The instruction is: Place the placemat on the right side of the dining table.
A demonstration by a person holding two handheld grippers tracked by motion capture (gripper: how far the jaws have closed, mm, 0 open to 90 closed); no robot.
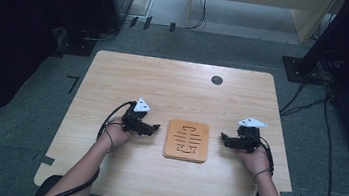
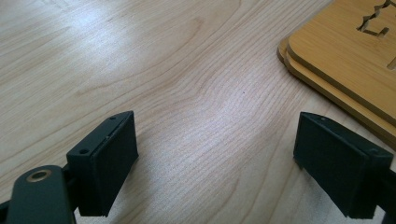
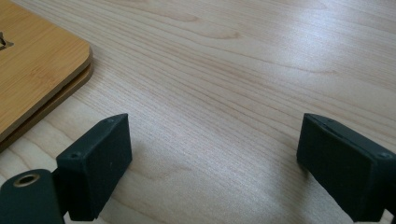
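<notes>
Left claw [image 1: 155, 126] spread wide, holding nothing, low over the bare desk [image 1: 164, 84], right claw [image 1: 224, 137] likewise spread and holding nothing, stacked wooden boards [image 1: 187, 140] flat on the desk between them, near each claw's tips, touching neither
</notes>
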